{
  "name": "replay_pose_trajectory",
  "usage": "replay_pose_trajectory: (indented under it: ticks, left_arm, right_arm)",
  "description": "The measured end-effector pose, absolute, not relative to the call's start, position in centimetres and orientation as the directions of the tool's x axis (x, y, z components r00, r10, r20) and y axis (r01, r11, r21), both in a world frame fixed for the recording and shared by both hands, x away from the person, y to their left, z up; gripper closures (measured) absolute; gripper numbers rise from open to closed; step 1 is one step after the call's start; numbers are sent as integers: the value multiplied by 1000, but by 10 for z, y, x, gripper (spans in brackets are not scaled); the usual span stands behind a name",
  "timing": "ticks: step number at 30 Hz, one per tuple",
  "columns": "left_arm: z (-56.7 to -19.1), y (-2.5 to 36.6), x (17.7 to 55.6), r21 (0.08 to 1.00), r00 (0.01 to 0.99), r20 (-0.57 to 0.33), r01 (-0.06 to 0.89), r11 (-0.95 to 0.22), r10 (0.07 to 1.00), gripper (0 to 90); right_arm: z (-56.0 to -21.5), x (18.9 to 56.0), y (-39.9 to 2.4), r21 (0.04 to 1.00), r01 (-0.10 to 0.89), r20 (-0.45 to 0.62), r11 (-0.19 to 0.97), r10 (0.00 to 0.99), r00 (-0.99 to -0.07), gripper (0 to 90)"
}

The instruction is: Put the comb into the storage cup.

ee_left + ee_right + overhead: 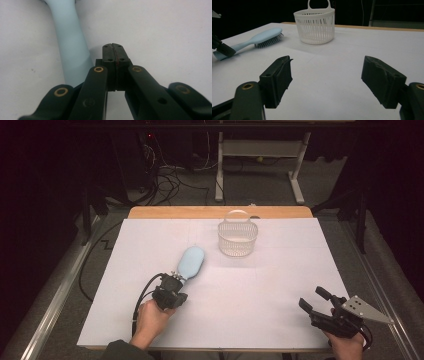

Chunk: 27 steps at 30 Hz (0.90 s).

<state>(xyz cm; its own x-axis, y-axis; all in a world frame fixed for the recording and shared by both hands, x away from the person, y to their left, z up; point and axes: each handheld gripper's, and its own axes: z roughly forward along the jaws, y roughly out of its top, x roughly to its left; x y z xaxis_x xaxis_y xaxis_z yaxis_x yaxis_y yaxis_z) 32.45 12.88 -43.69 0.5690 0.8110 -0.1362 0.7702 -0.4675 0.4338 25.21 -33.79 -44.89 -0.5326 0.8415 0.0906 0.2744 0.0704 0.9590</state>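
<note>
While the left gripper sat with its jaws pressed together just beside the handle, empty, I judged the pale blue hairbrush (lying flat near the white basket) light, rigid, slippery; its narrow handle looked the best hold.

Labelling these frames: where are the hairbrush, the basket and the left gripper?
hairbrush (192,261), high view, back of its head.
basket (315,25), right gripper view, slatted wall.
left gripper (115,51), left gripper view, shut jaw tips.
</note>
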Motion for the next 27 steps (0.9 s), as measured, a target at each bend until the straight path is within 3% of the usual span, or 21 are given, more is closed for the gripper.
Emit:
replay_pose_trajectory:
  ticks: [3, 8, 20, 27]
  left_arm:
    - [-431, 130, 323, 458, 562, -95, 758, -465, 822, 881]
    - [-424, 135, 325, 480, 549, -119, 761, -437, 827, 861]
    - [-421, 142, 338, 502, 485, -132, 785, -363, 865, 368]
    - [-427, 138, 354, 472, 469, -137, 805, -359, 873, 277]
  right_arm:
    - [-449, 252, -338, 959, 275, 91, 70, 841, -533, 246]
    - [-449, 252, -338, 959, 274, 92, 69, 841, -533, 246]
    - [-449, 253, -338, 959, 277, 94, 68, 840, -535, 245]
    - [-449, 253, -338, 959, 275, 94, 68, 840, -535, 245]
